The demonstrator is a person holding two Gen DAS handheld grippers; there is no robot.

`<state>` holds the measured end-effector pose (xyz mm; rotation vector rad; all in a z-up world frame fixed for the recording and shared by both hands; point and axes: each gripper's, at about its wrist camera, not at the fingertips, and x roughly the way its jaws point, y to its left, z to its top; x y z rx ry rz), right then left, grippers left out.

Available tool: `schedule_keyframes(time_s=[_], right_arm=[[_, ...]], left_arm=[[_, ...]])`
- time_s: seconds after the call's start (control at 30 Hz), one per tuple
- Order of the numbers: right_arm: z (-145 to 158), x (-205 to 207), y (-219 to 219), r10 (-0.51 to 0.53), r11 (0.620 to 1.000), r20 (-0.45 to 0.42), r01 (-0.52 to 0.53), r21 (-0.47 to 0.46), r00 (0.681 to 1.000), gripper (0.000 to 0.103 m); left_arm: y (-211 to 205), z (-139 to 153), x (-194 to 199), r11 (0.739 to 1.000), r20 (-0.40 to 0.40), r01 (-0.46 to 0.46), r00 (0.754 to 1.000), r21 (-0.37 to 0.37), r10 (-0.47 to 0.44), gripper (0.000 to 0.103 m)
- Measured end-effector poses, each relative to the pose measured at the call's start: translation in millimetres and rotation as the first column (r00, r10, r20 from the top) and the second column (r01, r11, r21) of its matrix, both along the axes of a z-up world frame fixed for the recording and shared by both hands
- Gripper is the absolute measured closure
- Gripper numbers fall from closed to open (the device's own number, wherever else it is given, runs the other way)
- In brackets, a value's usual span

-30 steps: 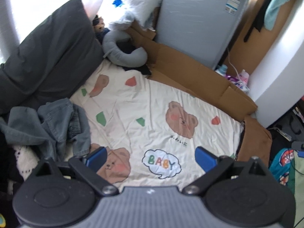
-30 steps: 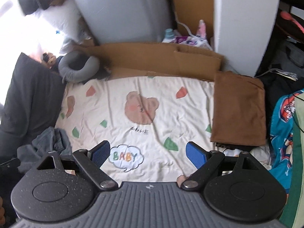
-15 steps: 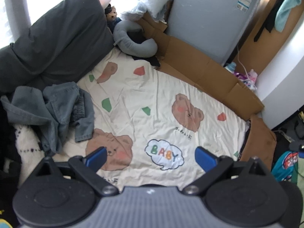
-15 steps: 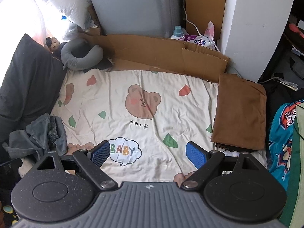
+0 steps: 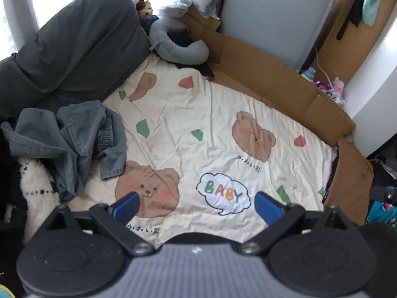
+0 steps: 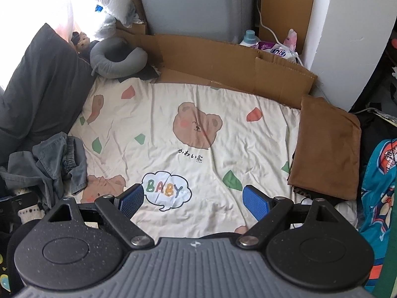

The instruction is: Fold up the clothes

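Note:
A crumpled grey-blue denim garment [image 5: 74, 139] lies at the left edge of a cream bed sheet with bear prints [image 5: 211, 129]. It also shows in the right wrist view [image 6: 54, 164], at the sheet's [image 6: 198, 114] left edge. My left gripper [image 5: 197, 207] is open and empty, held above the near part of the sheet, to the right of the garment. My right gripper [image 6: 192, 202] is open and empty above the "BABY" print. A folded brown cloth [image 6: 327, 146] lies at the sheet's right edge.
A dark grey pillow [image 5: 74, 42] leans at the left. A grey neck pillow [image 5: 178, 44] lies at the far corner. Brown cardboard [image 6: 235, 62] lines the far edge before a grey appliance [image 6: 198, 2]. A white pillar [image 6: 347, 37] and colourful clutter [image 6: 379, 173] stand at the right.
Both grippers have pulled back and up, so more of the bed and the denim garment shows. Both stay open and empty.

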<state>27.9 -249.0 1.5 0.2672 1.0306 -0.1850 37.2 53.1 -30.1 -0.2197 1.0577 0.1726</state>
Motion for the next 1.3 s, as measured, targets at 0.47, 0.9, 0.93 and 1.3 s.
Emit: schedule_keyframes(time_s=[0.47,0.9,0.93,1.3], right_arm=[[-20,0,-1,0.026,1.0,-0.005,-0.027,-0.01,1.0,0.012],[-26,0,-9,0.026,0.998,0.014,-0.027,0.057,1.0,0.012],[-26,0,-9,0.028,0.998,0.014,-0.029,0.056,1.0,0.012],[-26,3,-6,0.052,0.998,0.016,-0.053,0.045,0.999,0.012]], left_arm=[[-11,-19,5,1.0,-0.03,0.014,0.999,0.011,-0.013,0.004],[-8,-23,7,0.999,-0.036,0.032,0.999,-0.03,-0.033,0.004],[-8,-23,7,0.999,-0.036,0.033,0.999,-0.033,-0.034,0.004],[-5,-26,9,0.998,-0.046,0.031,0.998,-0.054,-0.033,0.006]])
